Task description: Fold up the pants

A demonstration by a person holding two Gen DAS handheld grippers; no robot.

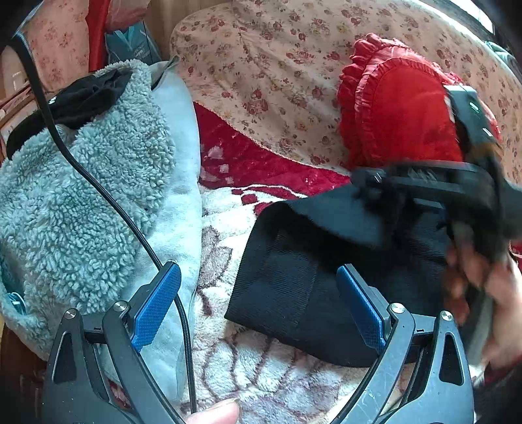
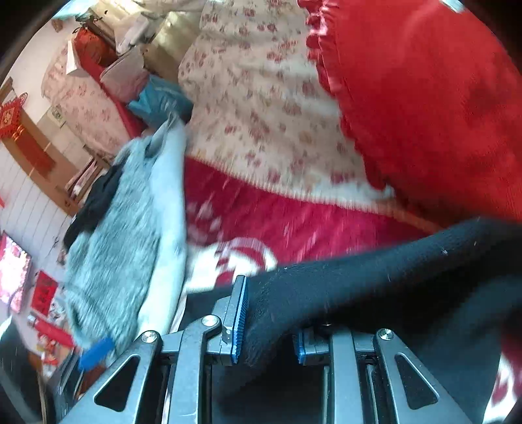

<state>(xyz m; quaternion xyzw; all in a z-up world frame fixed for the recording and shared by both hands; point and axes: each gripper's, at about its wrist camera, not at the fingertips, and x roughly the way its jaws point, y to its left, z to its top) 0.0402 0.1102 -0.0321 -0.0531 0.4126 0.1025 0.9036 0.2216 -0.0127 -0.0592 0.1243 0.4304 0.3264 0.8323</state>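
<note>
We see the right gripper (image 1: 375,182) and its hand (image 1: 483,277) smeared by motion blur. The black knit pants (image 2: 375,287) cover one blue pad, and the frame edge cuts them off.

Daylight fills the room, soft and even, with a bright strip of window (image 1: 483,16) at the top right of the left wrist view. The fleece jacket (image 1: 81,182) there is crisp, while the right tool (image 1: 368,182) and the hand (image 1: 483,277) holding it smear with motion. The right wrist view is blurred nearly throughout (the floral quilt (image 2: 261,107) streaks). Both pictures bow at the rims, with black corners.
</note>
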